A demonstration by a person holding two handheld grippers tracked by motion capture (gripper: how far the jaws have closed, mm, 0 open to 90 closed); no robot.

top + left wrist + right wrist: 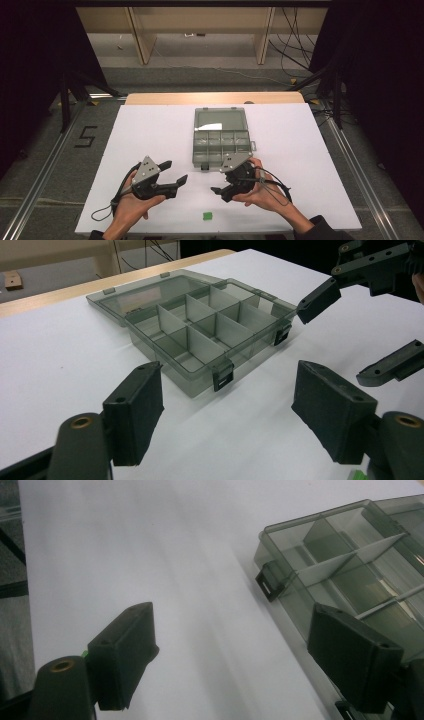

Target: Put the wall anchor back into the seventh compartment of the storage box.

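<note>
Clear grey box [221, 137] lies open mid-table [150, 135], lid flat behind it toward the far edge, compartments bare. Left gripper [175, 172] hovers near the front edge, left of the box, jaws spread wide, empty. Right gripper [220, 185] sits just off the box's near corner, aimed left, jaws also wide, nothing between them. Small green piece [207, 216] rests by the near edge, between both hands, untouched.
</note>
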